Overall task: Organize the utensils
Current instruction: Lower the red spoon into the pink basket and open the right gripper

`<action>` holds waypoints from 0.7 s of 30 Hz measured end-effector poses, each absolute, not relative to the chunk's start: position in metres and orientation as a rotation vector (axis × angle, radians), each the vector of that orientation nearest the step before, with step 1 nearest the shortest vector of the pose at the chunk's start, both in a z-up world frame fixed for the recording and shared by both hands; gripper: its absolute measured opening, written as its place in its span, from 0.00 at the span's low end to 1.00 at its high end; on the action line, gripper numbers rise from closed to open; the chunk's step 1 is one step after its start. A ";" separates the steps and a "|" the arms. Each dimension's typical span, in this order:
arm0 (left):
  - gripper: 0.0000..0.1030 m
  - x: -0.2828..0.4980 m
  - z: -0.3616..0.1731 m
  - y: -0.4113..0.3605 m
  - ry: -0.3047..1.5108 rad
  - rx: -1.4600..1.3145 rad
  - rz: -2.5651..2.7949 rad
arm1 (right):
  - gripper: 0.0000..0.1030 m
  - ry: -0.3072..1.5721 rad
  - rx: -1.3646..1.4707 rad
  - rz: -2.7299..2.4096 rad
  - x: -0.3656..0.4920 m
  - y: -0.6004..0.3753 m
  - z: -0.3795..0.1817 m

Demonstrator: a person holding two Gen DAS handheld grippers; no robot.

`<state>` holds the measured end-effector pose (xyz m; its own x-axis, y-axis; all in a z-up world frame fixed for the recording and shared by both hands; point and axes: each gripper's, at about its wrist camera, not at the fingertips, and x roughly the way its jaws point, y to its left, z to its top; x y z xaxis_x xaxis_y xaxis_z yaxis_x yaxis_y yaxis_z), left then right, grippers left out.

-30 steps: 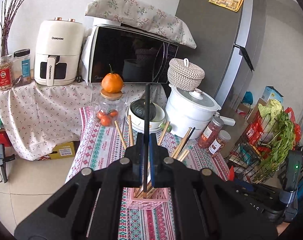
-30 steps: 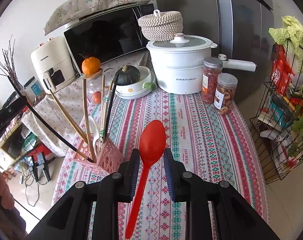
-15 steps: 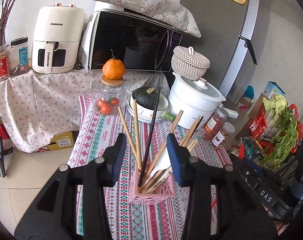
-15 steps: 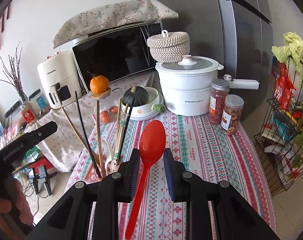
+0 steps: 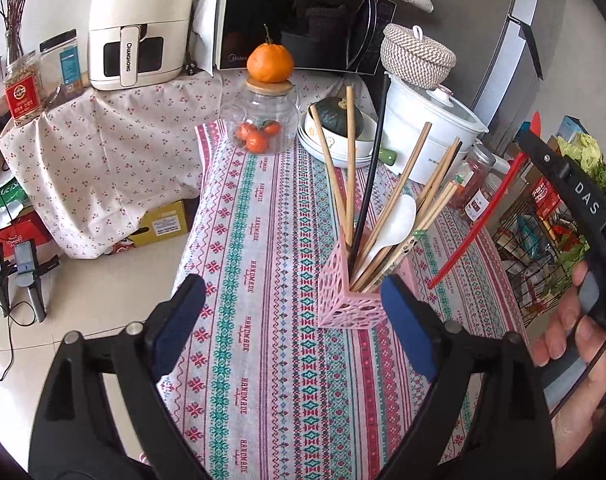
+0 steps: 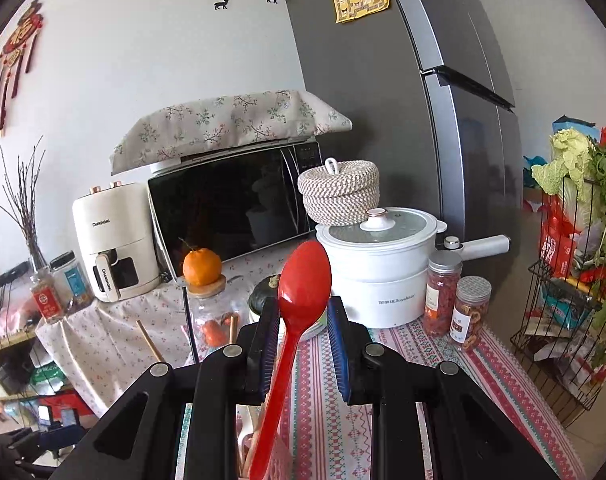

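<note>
A pink lattice holder (image 5: 349,296) stands on the patterned tablecloth (image 5: 263,320). It holds several wooden chopsticks, a black chopstick (image 5: 369,176) and a white spoon (image 5: 397,218). My left gripper (image 5: 291,296) hovers just short of the holder; its jaws are opening wide and nothing is between them. My right gripper (image 6: 303,312) is shut on a red spoon (image 6: 305,280), bowl forward and up. In the left wrist view the red spoon (image 5: 479,224) hangs handle-down to the right of the holder, with a hand (image 5: 575,340) on the right gripper's body.
Behind the holder stand a glass jar (image 5: 263,120) with an orange on its lid, stacked bowls with a green squash (image 5: 337,118), a white pot (image 5: 427,128) and two spice jars (image 6: 459,304). A wire rack (image 6: 563,320) of vegetables is at the right.
My left gripper let go of the black chopstick, which now stands in the holder, and its jaws spread wide as it tipped down. My right gripper rose and tilted up with the red spoon.
</note>
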<state>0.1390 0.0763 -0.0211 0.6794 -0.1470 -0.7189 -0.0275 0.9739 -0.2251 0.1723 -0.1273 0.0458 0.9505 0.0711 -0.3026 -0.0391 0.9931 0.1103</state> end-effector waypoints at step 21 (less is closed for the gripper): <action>0.89 0.132 -0.025 0.068 0.851 -0.173 -0.072 | 0.73 0.389 0.099 0.132 0.174 -0.116 0.020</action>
<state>0.1316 0.0682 -0.0251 0.6581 -0.1320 -0.7413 -0.0063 0.9835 -0.1806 0.1736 -0.1156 0.0199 0.9168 0.1467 -0.3714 -0.1087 0.9866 0.1213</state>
